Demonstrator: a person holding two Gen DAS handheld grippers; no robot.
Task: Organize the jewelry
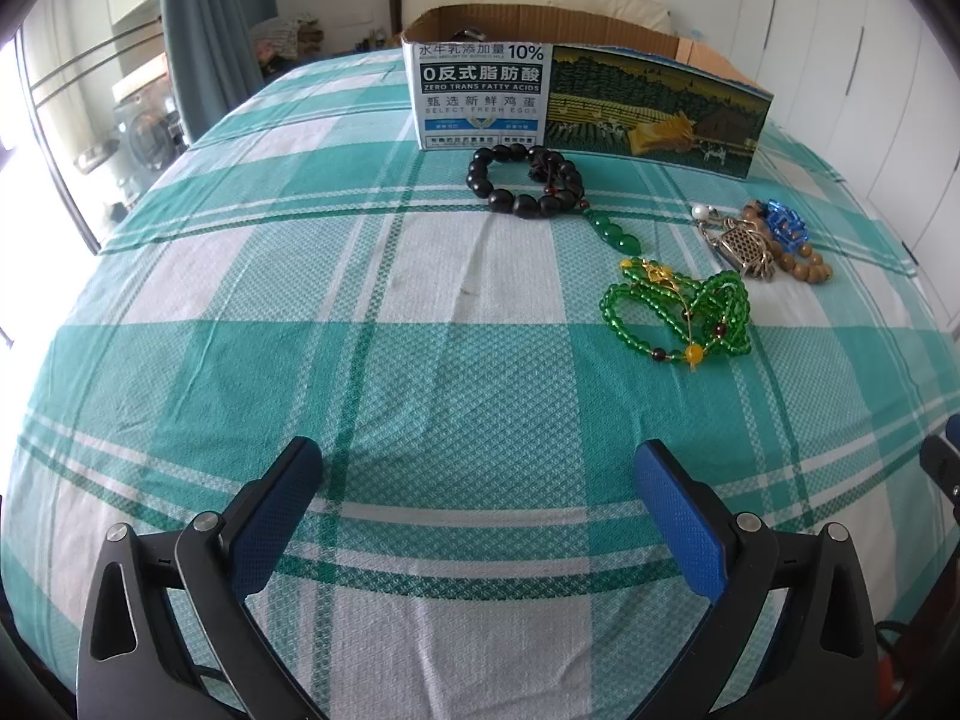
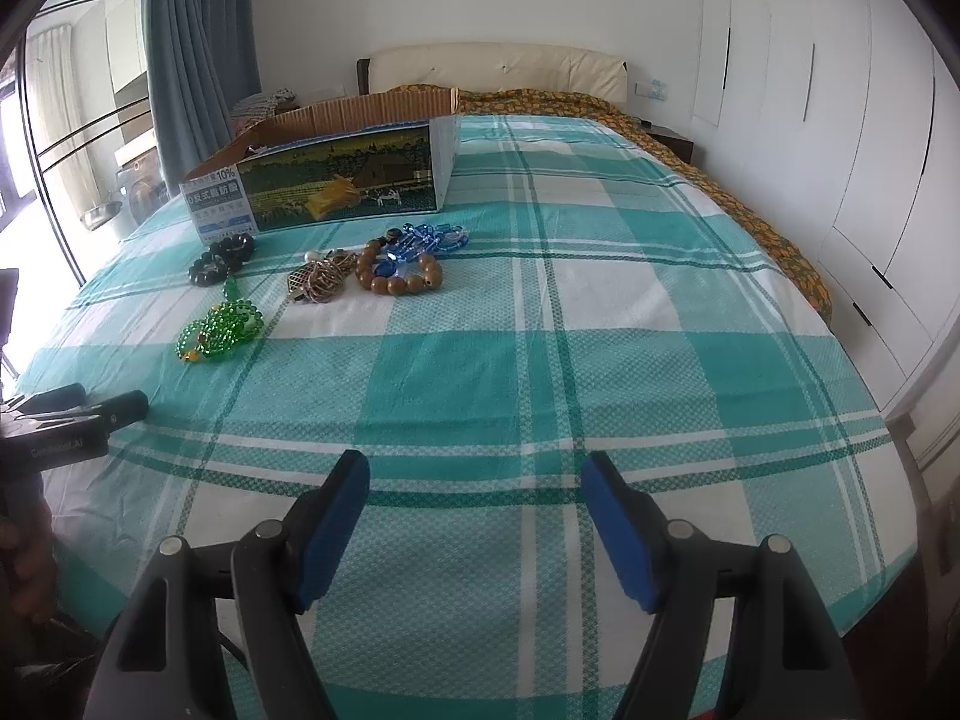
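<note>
Left wrist view shows the left claw [image 1: 477, 483] wide open with nothing in it, over bare checked bed sheet [image 1: 420, 360]. Its arms are cut off at the bottom edge. Right wrist view shows the right claw [image 2: 474, 501] open too, and empty. Lots of free sheet lies in front of both claws.

Farther out, the green beads [image 1: 678, 312] lie in a tangled pile. Beyond them is the black bead bracelet [image 1: 525, 180], just in front of the cardboard box [image 1: 588, 99]. The box is open on top, but most of what is inside is hidden. To the right sit brown beads [image 2: 399, 270], blue beads [image 2: 429, 237] and a gold chain piece [image 2: 318, 285], all bunched up and hard to tell apart.
</note>
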